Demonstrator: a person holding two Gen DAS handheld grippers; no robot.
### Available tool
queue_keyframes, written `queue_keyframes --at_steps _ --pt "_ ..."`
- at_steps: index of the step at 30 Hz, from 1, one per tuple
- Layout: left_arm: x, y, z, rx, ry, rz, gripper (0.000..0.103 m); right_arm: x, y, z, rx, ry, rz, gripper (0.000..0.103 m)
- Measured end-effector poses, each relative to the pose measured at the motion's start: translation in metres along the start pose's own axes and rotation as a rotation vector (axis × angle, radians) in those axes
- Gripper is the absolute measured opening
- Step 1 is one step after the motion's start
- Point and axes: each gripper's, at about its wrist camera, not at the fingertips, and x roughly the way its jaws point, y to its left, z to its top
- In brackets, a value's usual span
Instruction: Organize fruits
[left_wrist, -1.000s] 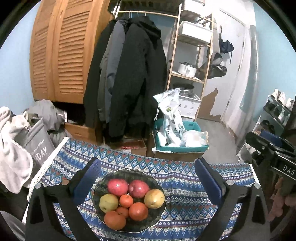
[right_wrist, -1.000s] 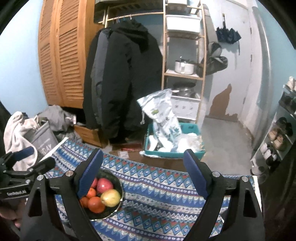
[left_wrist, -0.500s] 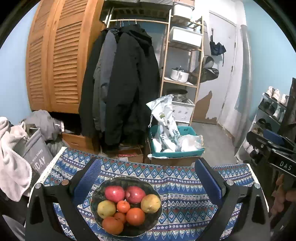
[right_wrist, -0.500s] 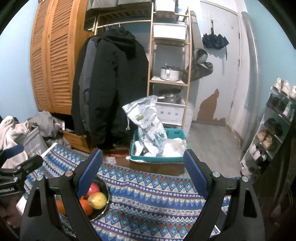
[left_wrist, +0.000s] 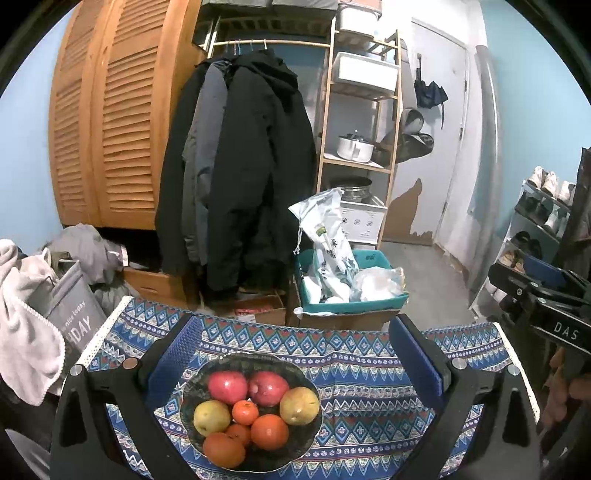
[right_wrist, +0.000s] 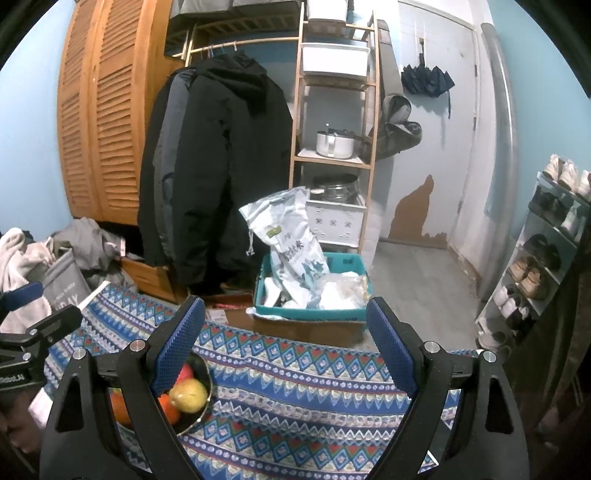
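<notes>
Fruit bowl (left_wrist: 255, 413) sits between the left tool's (left_wrist: 295, 354) wide-spread fingers, untouched; right tool (right_wrist: 284, 343) gapes empty beside it

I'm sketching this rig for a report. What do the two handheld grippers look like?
Both the left gripper and right gripper have black angular frames with silver screw heads and blue textured pads on the fingers. White lettering, partly readable, marks each body.
</notes>
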Motion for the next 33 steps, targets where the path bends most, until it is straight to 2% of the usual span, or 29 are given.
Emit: queue_keyframes --at_steps 9,33 --pt "0.0047 0.0018 0.001 -0.008 0.008 0.023 0.102 -0.0002 -0.0022 -0.0005 -0.001 0.001 -0.002 0.088" --pt "0.0033 -0.0011 0.0016 -0.019 0.024 0.021 0.102 -0.0011 -0.0049 -0.0026 -0.002 0.004 -0.005 0.088"
